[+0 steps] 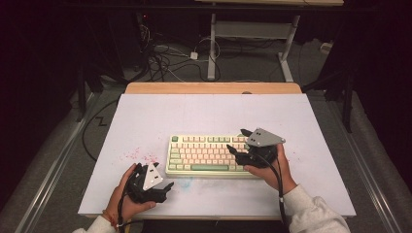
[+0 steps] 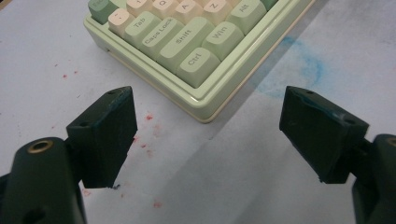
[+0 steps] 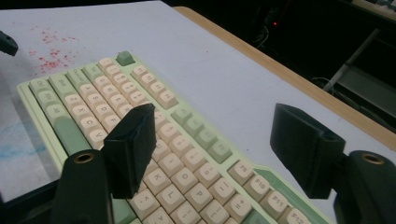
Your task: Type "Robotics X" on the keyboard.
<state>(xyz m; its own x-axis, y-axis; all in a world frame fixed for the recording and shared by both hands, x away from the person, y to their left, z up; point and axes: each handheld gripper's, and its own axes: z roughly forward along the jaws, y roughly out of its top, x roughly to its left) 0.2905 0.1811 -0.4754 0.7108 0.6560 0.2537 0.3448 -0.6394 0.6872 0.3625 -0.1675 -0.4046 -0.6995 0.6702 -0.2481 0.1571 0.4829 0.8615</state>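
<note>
The green-and-cream keyboard (image 1: 208, 155) lies flat, long axis left-right across the table (image 1: 145, 116). Both the left gripper (image 1: 167, 187) and right gripper (image 1: 238, 141) gape wide, empty

Probably lab: dark curtains (image 1: 39, 58), floor cables (image 1: 165, 60), white-covered table (image 1: 145, 116).

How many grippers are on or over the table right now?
2: the left gripper rests at the table's near edge, just left of the keyboard; the right gripper hovers over the keyboard's right end. Both are open and empty.
</note>
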